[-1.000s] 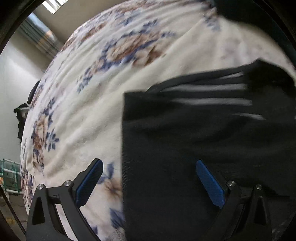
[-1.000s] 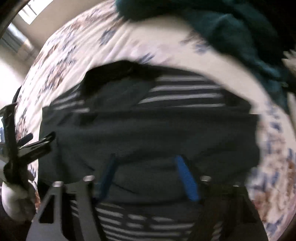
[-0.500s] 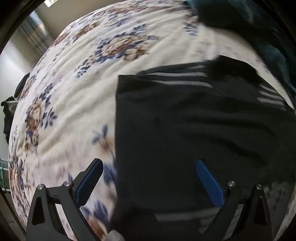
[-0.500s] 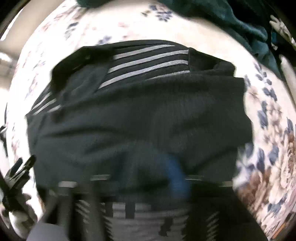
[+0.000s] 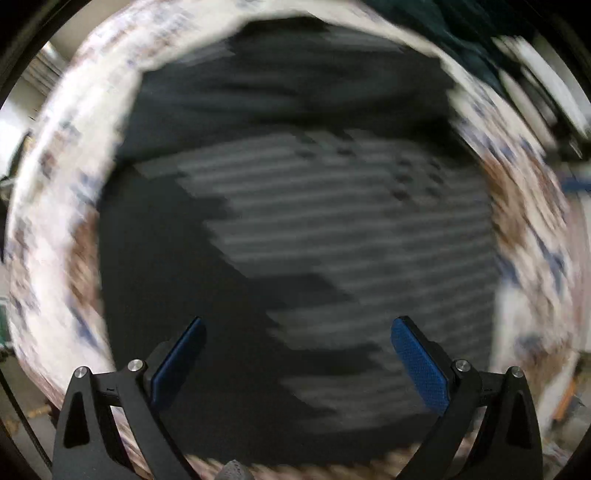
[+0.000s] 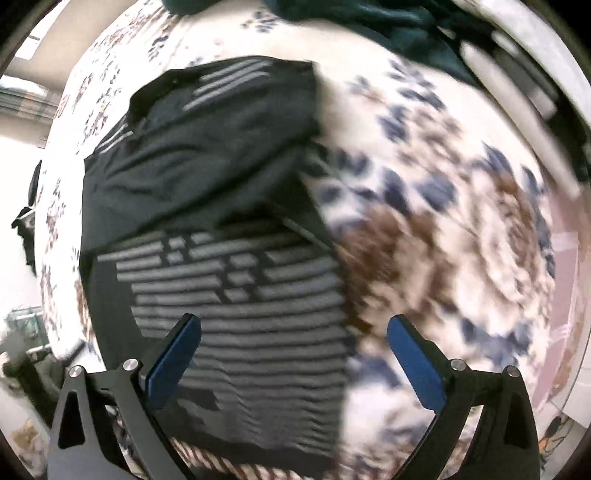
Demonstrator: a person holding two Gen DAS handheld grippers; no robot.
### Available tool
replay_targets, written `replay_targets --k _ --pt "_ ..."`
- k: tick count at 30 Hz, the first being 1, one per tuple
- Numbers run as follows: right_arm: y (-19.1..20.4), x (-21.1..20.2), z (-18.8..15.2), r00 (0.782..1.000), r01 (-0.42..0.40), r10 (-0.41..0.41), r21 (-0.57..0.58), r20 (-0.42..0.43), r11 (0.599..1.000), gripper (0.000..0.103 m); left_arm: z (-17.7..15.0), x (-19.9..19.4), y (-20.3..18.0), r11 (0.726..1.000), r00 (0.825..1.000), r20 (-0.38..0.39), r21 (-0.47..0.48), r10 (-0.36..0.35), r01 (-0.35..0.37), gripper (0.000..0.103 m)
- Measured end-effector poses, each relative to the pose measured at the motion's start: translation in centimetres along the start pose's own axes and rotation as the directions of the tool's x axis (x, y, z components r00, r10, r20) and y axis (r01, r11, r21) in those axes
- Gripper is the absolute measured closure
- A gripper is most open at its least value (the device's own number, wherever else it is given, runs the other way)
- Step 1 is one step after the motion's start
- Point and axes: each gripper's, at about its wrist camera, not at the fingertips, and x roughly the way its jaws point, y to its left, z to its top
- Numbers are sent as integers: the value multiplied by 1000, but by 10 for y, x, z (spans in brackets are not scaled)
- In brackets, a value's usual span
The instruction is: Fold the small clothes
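A black garment with grey stripes (image 5: 332, 229) lies flat on a floral bedspread (image 5: 66, 184), its upper part folded down over itself. In the left wrist view my left gripper (image 5: 295, 328) hangs open above the garment's lower half, nothing between its blue pads. The picture is blurred by motion. In the right wrist view the same garment (image 6: 236, 288) fills the left side. My right gripper (image 6: 293, 325) stands open over the garment's right edge, one finger over the stripes, the other over the bedspread (image 6: 461, 221). Neither gripper holds cloth.
A dark teal cloth (image 6: 406, 22) is heaped at the far edge of the bed. A braided rope trim (image 6: 221, 459) runs along the near edge. White and pale shapes (image 6: 517, 85) lie at the far right; a pink surface (image 6: 565, 295) borders the bed.
The right gripper, half closed over the dark cloth a second ago, has opened wide and shifted to the garment's right edge. The left gripper moved from the left edge to over the striped middle.
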Motion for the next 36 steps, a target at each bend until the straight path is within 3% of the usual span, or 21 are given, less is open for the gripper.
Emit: replay_targets --k 2,3,7,10,12,14,16,17,18,25,28,29,31,32,36 --pt "-24 -5 -1 1000 7 -7 -33 -26 999 65 -21 12 -43 1000 998 -64 -4 -21 21 0" --pt "-36 -7 1 999 33 -35 -62 -42 998 67 -29 17 -60 999 995 -90 -10 -40 39 0" --pt "-78 -14 16 996 -20 9 -125 -87 992 62 -54 46 -128 995 983 -152 -23 -104 102 0" --pt "-94 -10 36 990 -91 76 -133 -115 987 43 -62 76 -164 994 977 -189 18 -101 106 1" --pt "-100 -6 53 985 -145 130 -134 -117 980 42 -65 92 -177 996 978 -194 45 -71 81 32" --pt "-102 1 77 979 -186 174 -119 -109 975 42 -66 100 -184 998 987 -157 55 -27 36 40" --pt "-98 11 100 969 -235 225 -103 -99 967 42 -64 96 -181 999 994 -110 35 -25 29 64" --pt "-97 16 113 965 -255 246 -95 -95 962 42 -63 92 -176 999 996 -90 21 -22 24 86" --pt "-92 25 133 956 -285 278 -90 -90 954 42 -60 87 -172 1000 997 -77 5 -29 29 96" --pt "-61 88 229 914 -397 396 3 -94 918 42 -41 42 -135 989 998 -5 -130 -69 67 99" --pt "-50 120 253 850 -499 507 89 -143 862 45 -28 18 -113 983 997 22 -167 -71 73 99" --pt "-46 128 257 841 -506 518 108 -157 856 56 -27 11 -105 982 997 33 -176 -67 72 99" --pt "-36 140 262 837 -506 521 126 -168 853 69 -27 -2 -92 977 997 50 -200 -58 66 99" --pt "-29 141 264 849 -491 504 115 -159 863 84 -27 -9 -85 974 997 57 -215 -54 65 99" --pt "-11 122 261 866 -480 487 87 -111 873 88 -43 -28 -53 957 996 79 -283 -48 68 99"
